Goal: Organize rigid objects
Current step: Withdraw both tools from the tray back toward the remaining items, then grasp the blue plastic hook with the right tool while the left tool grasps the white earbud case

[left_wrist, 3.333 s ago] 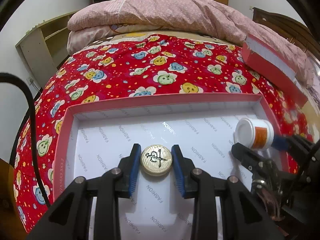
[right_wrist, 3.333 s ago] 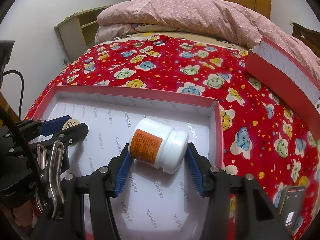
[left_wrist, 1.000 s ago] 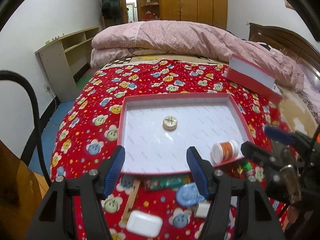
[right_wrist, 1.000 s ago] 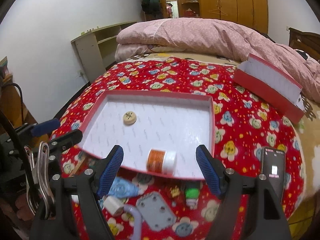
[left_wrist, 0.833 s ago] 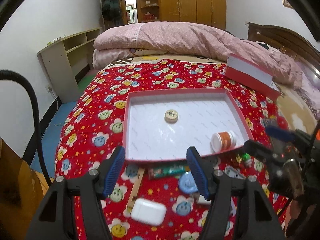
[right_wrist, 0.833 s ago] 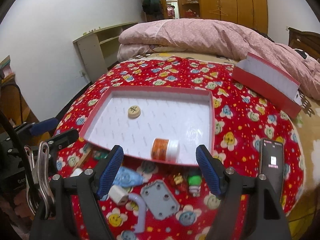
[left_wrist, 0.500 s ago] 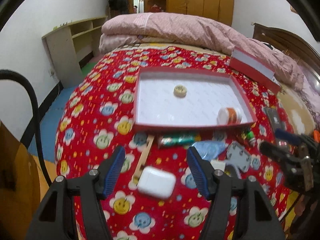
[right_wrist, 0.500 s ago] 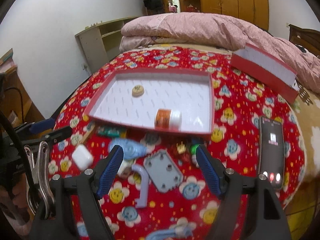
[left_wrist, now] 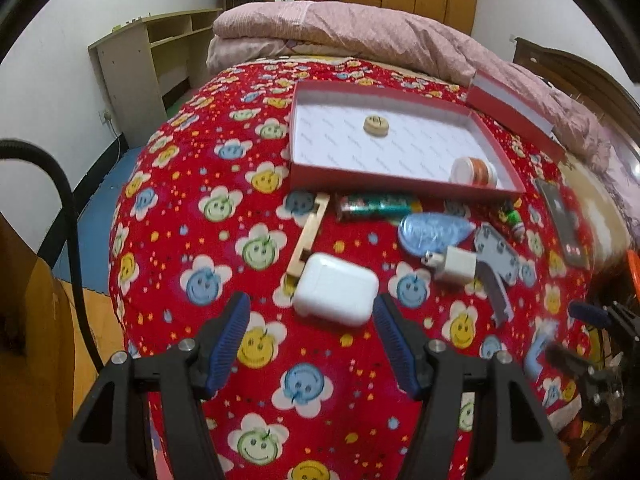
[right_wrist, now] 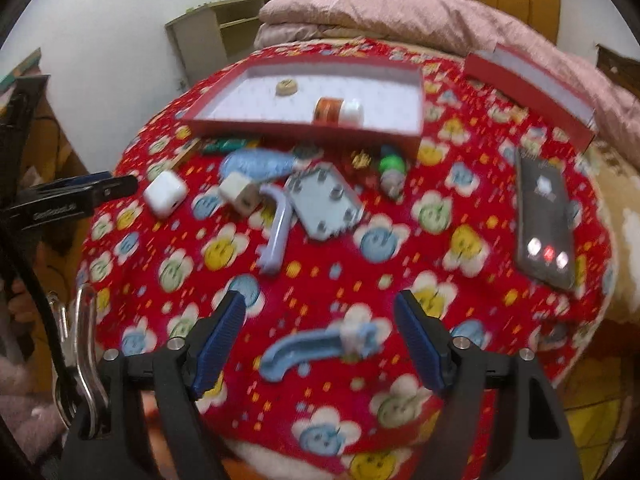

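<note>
The bed (left_wrist: 168, 216) carries everything, under a red sheet printed with smiling flowers, with a pink quilt (left_wrist: 360, 36) heaped at its far end. On the far half lies a shallow red box (left_wrist: 400, 178) with a white lining. Inside it a round wooden game piece (left_wrist: 376, 125) sits toward the far left, and a small white bottle with an orange label (left_wrist: 474, 170) lies on its side in the near right corner. The box's lid (left_wrist: 516, 110) rests further right, near the quilt, and a dark phone (right_wrist: 544, 216) lies face up at the right.

Just near of the box the loose things are spread out: a wooden strip (left_wrist: 310, 236), a green tube (left_wrist: 378, 205), a clear blue oval piece (left_wrist: 434, 228), a grey plate with holes (right_wrist: 326, 204), a white earbud case (left_wrist: 336, 290), a white plug adapter (left_wrist: 456, 266), and two pale blue curved pieces (one (right_wrist: 276, 232) beside the plate, one (right_wrist: 316, 346) nearest of all).

The left gripper (left_wrist: 312, 344) stands open and empty, the earbud case just beyond its fingertips. The right gripper (right_wrist: 320, 344) is also open, its jaws having just been spreading wider, with the nearest blue curved piece lying between them, untouched by either pad.
</note>
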A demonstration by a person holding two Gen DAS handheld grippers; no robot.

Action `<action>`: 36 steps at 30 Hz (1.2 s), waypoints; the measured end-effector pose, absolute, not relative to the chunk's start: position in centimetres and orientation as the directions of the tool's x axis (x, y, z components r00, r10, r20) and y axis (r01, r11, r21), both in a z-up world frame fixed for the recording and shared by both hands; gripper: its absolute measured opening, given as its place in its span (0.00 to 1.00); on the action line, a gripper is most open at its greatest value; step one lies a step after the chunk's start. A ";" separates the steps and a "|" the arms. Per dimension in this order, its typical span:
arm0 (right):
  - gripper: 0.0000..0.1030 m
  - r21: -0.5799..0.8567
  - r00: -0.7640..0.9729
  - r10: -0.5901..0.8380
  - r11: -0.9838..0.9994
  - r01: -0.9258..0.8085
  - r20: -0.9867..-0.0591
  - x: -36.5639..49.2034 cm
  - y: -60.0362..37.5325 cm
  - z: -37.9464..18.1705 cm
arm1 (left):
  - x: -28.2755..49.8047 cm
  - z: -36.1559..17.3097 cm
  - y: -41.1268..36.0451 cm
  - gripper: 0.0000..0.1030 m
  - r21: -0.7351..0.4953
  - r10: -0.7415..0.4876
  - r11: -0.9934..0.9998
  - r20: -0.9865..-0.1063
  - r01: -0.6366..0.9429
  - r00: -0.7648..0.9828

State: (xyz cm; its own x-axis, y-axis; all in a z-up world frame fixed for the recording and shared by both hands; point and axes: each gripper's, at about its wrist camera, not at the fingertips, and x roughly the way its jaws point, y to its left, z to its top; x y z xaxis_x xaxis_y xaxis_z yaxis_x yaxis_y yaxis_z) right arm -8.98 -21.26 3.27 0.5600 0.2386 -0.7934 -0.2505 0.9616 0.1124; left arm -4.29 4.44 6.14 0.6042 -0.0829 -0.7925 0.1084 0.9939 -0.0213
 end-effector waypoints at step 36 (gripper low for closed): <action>0.72 0.030 0.571 0.179 0.965 -0.260 -0.801 -7.9 -20.0 0.1 | -2.3 1.9 2.5 0.66 -0.006 -0.110 0.984 -0.802 0.176 0.587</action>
